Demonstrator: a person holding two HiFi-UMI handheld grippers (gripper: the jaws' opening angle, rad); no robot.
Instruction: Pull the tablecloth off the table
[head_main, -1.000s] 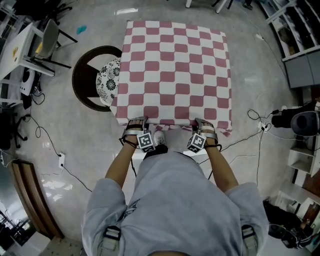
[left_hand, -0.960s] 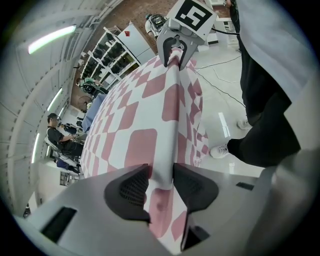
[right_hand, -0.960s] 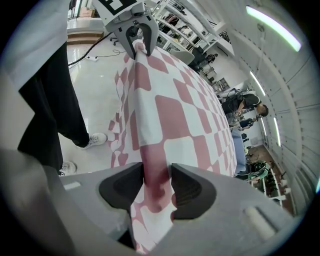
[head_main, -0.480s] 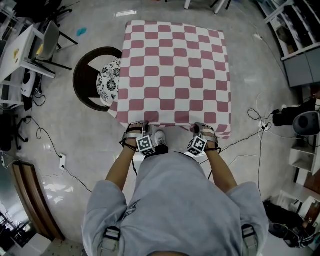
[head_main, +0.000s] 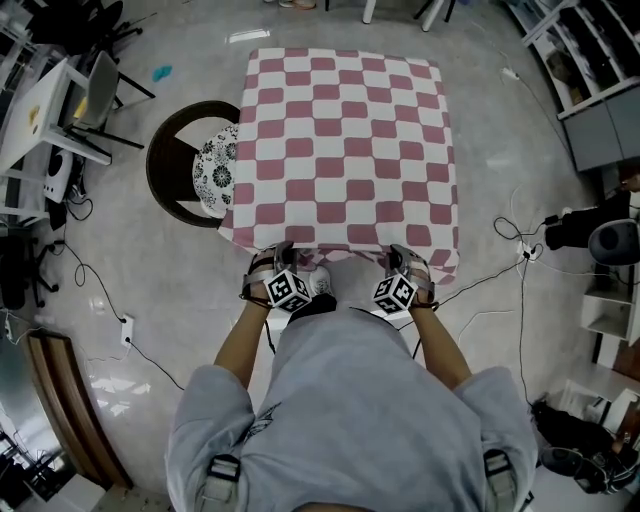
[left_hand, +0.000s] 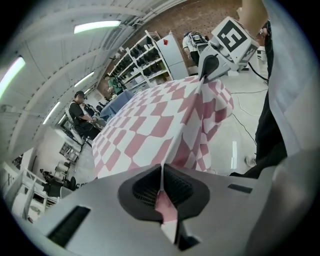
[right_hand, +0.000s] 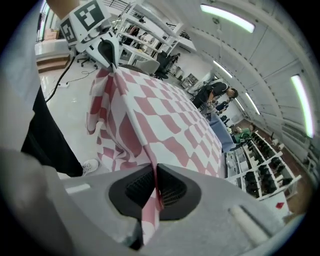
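A red-and-white checked tablecloth (head_main: 345, 145) covers a square table in the head view. My left gripper (head_main: 283, 252) is shut on the cloth's near edge at the left, and my right gripper (head_main: 400, 256) is shut on the same edge at the right. In the left gripper view the tablecloth (left_hand: 150, 135) runs pinched into the left gripper (left_hand: 162, 186), whose jaws have just closed on it. In the right gripper view a fold of the tablecloth (right_hand: 150, 120) is clamped in the right gripper (right_hand: 155, 186), whose jaws have also just closed. The near hem is lifted between both grippers.
A round dark chair (head_main: 190, 160) with a patterned cushion stands against the table's left side. Cables (head_main: 505, 280) trail over the floor at the right. Shelving (head_main: 590, 90) lines the right edge, a desk (head_main: 40, 110) the left. People sit beyond the table (left_hand: 82, 117).
Both grippers went from open at the cloth's near edge to shut on it, rolled, and rose a little, lifting the hem.
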